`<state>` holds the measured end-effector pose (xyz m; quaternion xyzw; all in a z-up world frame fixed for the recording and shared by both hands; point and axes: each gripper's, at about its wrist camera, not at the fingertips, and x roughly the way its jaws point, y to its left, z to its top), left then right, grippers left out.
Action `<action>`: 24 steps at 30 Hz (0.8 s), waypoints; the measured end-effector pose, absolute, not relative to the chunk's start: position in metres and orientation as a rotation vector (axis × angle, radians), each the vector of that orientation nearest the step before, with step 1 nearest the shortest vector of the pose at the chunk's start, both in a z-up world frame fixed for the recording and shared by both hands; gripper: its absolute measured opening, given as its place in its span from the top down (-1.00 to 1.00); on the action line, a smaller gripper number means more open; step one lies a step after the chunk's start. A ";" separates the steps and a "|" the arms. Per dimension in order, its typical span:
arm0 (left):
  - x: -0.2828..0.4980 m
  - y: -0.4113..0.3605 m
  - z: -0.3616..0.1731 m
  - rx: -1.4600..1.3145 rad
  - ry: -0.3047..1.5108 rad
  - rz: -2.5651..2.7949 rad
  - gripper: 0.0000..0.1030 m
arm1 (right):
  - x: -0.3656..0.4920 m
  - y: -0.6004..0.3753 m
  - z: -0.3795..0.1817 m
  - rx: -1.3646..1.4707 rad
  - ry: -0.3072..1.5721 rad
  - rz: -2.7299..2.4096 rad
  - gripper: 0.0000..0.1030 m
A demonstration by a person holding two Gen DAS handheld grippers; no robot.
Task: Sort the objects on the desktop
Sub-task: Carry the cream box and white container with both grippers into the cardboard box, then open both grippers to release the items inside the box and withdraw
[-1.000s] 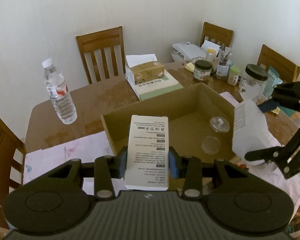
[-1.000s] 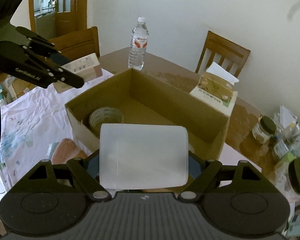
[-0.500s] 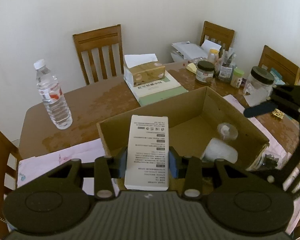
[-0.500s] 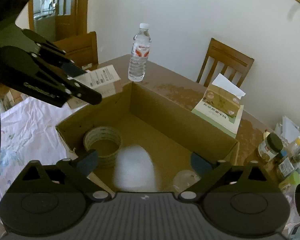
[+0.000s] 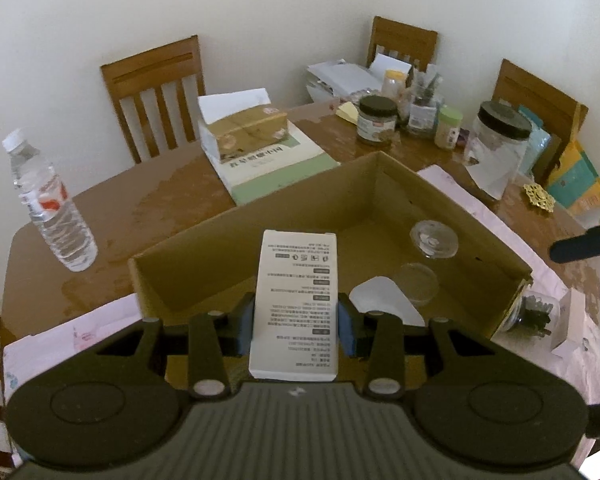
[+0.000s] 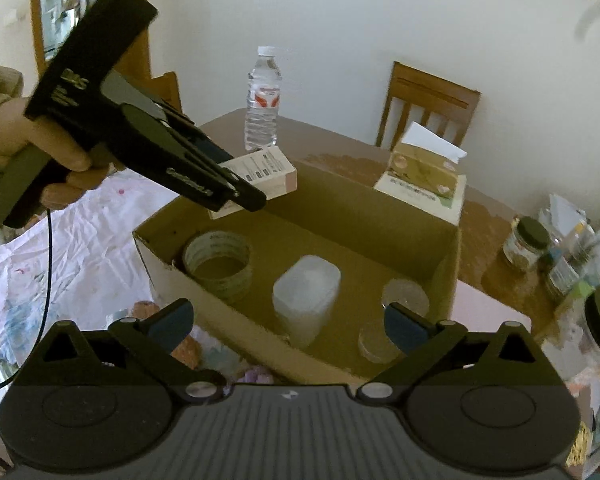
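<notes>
My left gripper (image 5: 296,320) is shut on a white printed box (image 5: 296,300) and holds it over the near edge of the open cardboard box (image 5: 260,216). In the right wrist view the left gripper (image 6: 244,196) holds the white box (image 6: 268,172) above the cardboard box's (image 6: 380,216) far left corner. My right gripper (image 6: 288,320) is open and empty above the box's near wall. A white plastic container (image 6: 306,296) lies inside the box, also seen in the left wrist view (image 5: 384,304). A tape roll (image 6: 218,260) and two clear lids (image 6: 404,294) lie inside too.
A water bottle (image 5: 52,208) stands on the wooden table at the left. A tissue box (image 5: 246,130) sits on a book (image 5: 272,164) behind the cardboard box. Jars (image 5: 498,136) and clutter crowd the far right. Wooden chairs (image 5: 156,92) surround the table. A pink cloth (image 6: 68,248) covers the near side.
My right gripper opened and let the white container drop into the cardboard box, then drew back. My left gripper moved forward over the box with the white box in it.
</notes>
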<state>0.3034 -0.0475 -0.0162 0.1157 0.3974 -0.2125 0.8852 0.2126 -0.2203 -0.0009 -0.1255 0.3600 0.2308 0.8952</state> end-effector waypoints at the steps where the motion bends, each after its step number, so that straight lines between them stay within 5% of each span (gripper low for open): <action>1: 0.305 -0.050 -0.018 0.242 0.830 -0.443 0.21 | 0.210 -0.222 -0.001 -0.255 0.749 0.468 -1.00; 6: 0.315 -0.058 -0.026 0.244 0.838 -0.442 0.17 | 0.198 -0.231 0.000 -0.232 0.754 0.422 -1.00; 13: 0.322 -0.063 -0.035 0.259 0.855 -0.428 -0.47 | 0.186 -0.241 0.002 -0.210 0.754 0.369 -1.00; 24: 0.302 -0.049 -0.026 0.258 0.841 -0.425 -0.67 | 0.170 -0.245 -0.005 -0.170 0.786 0.322 -1.00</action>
